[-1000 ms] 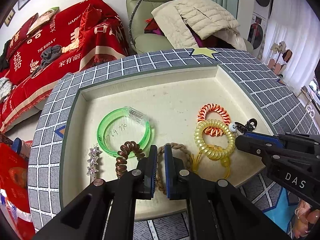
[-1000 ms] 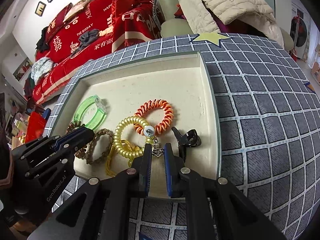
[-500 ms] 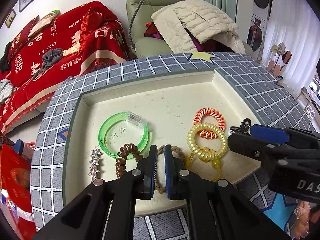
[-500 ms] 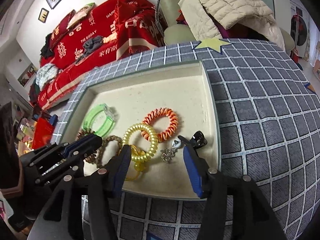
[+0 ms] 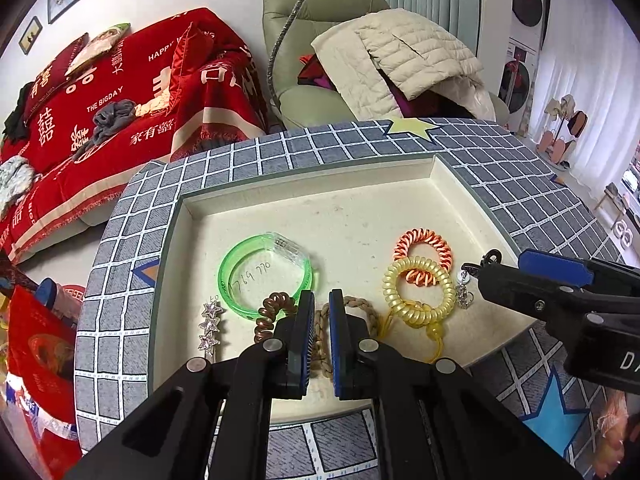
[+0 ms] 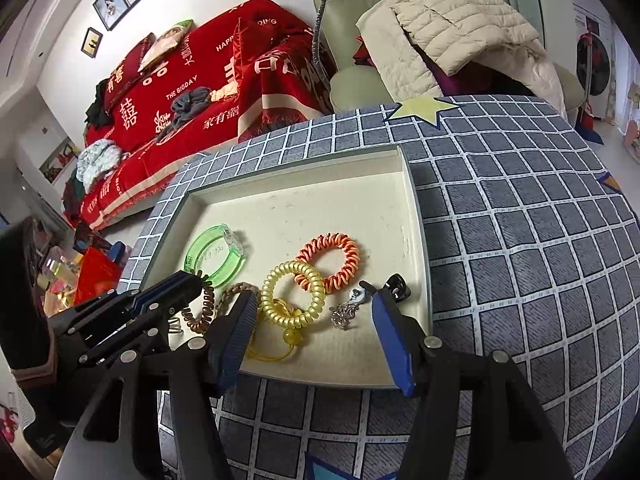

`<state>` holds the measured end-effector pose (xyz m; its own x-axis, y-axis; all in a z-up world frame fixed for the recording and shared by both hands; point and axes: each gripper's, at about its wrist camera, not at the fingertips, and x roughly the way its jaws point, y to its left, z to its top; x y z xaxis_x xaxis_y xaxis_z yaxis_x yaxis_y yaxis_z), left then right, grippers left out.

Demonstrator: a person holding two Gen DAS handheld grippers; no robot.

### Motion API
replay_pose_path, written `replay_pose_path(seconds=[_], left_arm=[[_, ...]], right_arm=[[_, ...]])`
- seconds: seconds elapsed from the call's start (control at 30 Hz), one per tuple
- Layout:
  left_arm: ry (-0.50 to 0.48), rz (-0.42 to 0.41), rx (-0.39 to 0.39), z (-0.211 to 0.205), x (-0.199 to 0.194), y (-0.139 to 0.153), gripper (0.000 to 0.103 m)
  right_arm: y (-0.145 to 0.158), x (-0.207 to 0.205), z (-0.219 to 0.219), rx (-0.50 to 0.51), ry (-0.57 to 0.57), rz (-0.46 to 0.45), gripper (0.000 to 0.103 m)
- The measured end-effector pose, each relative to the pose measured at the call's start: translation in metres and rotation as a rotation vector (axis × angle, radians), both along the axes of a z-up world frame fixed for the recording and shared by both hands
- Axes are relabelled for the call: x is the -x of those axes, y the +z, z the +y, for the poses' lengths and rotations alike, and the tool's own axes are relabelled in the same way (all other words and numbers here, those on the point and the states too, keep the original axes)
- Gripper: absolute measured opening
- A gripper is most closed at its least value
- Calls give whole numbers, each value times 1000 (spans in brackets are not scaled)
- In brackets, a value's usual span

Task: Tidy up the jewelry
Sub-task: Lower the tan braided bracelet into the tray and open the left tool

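A cream tray (image 5: 360,184) (image 6: 420,216) on a checked table holds jewelry: a green bangle (image 5: 264,270) (image 6: 214,258), a brown coil tie (image 5: 270,314), a braided band (image 5: 362,308), a yellow coil tie (image 5: 418,292) (image 6: 292,294), an orange coil tie (image 5: 424,246) (image 6: 330,260), a silver charm (image 5: 464,290) (image 6: 346,312), a black clip (image 6: 396,288) and a star hairpin (image 5: 210,326). My left gripper (image 5: 318,312) is shut and empty above the braided band. My right gripper (image 6: 314,312) is open wide above the tray's near edge, around the charm and yellow tie without touching them.
The checked grey tablecloth (image 6: 520,240) surrounds the tray. A red-covered sofa (image 5: 100,100) and a green armchair with a beige jacket (image 5: 400,60) stand behind the table. Red bags (image 5: 36,340) sit at the left.
My right gripper has opened, let go of the silver charm into the tray, and drawn back. My left gripper has stayed shut and pulled back a little.
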<state>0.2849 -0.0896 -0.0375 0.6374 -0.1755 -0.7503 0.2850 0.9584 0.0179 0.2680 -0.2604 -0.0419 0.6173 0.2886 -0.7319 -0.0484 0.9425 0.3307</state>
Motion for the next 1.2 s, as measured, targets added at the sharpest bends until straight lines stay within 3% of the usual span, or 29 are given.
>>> replay_pose_path(seconds=[1.2], left_arm=[[64, 5, -17, 24, 8, 1, 28]], right_arm=[[-1, 11, 4, 51, -6, 16, 64]])
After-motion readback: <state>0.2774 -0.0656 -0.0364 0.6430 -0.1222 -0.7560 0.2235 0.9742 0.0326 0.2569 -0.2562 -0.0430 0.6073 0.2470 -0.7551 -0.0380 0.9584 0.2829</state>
